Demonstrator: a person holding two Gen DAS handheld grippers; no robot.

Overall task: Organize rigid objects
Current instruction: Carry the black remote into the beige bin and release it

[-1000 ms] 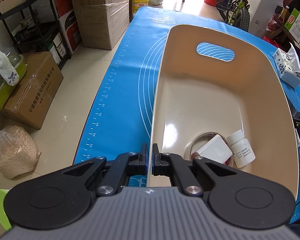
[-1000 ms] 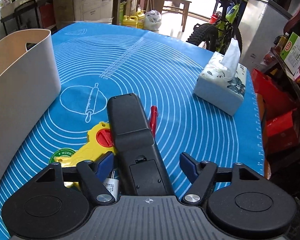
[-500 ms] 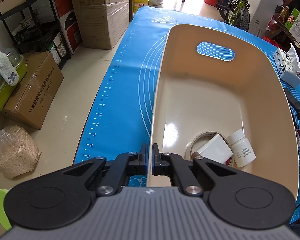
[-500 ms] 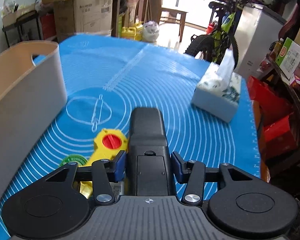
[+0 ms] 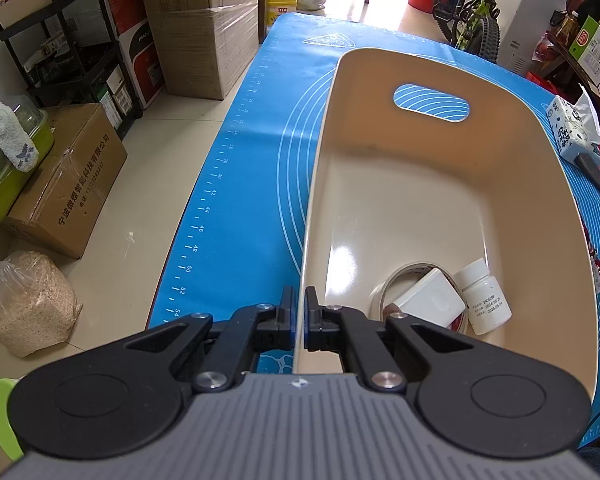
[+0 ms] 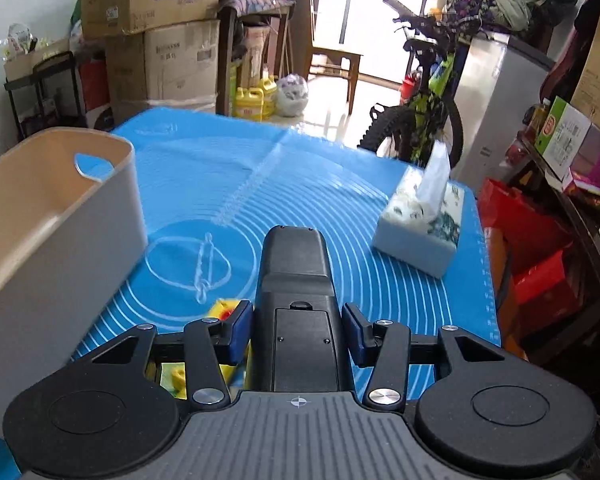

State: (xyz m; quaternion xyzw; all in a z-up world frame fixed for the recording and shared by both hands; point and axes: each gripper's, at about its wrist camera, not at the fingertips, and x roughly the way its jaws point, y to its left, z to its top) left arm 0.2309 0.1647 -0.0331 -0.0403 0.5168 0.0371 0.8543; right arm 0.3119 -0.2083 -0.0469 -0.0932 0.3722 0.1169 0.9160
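Left claw (image 5: 299,320): nearly closed, pinching the near wall of the beige bin (image 5: 440,200), one finger inside, one outside. Ahead and right of it, on the bin floor: a tape roll (image 5: 380,292), a white box (image 5: 428,304) lying in the roll, and a white bottle (image 5: 485,296) on its side touching the box.

Right claw (image 6: 298,330): partly open, blue pads clamped on both sides of a black remote (image 6: 296,280), lifted off the blue mat (image 6: 340,208). Below left, a yellow toy (image 6: 226,308) on the worktop. Bin (image 6: 28,216) to the left; tissue box (image 6: 420,220) ahead right.
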